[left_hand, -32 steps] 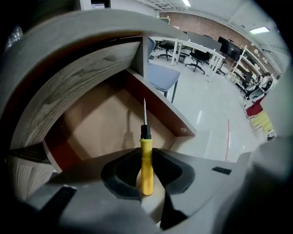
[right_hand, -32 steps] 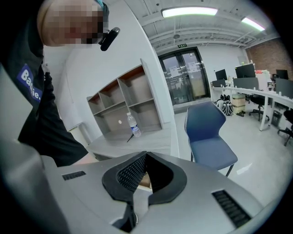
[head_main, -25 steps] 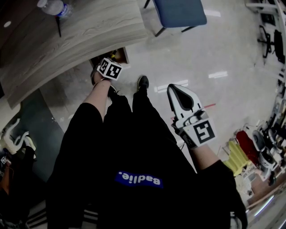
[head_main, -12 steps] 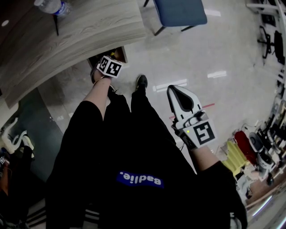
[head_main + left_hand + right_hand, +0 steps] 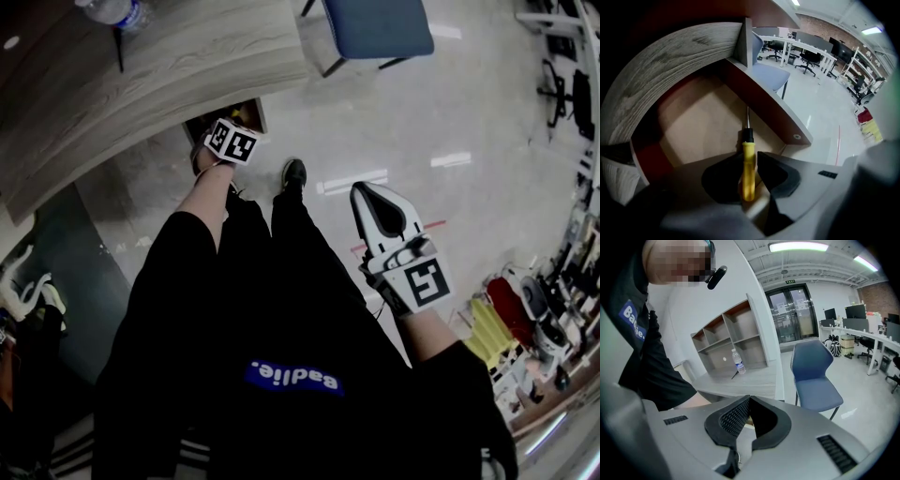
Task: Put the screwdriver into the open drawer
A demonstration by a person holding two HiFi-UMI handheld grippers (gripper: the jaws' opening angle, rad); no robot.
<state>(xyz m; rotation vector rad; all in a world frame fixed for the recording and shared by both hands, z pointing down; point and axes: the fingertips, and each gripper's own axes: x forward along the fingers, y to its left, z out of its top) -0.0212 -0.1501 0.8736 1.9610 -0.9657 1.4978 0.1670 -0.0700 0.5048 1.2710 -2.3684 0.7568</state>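
The screwdriver (image 5: pixel 748 168) has a yellow handle and a thin metal shaft that points down into the open drawer (image 5: pixel 693 117). Its handle stands between the jaws of my left gripper (image 5: pixel 750 157). Those jaws have just been opening, and a thin gap shows beside the handle. In the head view my left gripper (image 5: pixel 232 142) hangs over the drawer (image 5: pixel 251 112) under the desk edge. My right gripper (image 5: pixel 368 192) is held out over the floor, away from the drawer. In the right gripper view its jaws (image 5: pixel 749 400) are shut with nothing between them.
The wooden desk (image 5: pixel 141 75) carries a water bottle (image 5: pixel 112 11) and a dark pen (image 5: pixel 122 52). A blue chair (image 5: pixel 375 26) stands on the glossy floor beyond the drawer. The person's shoe (image 5: pixel 294 172) is just beside the drawer. Clutter lines the right edge.
In the head view both grippers stay where they were over the last second. No other shift shows.
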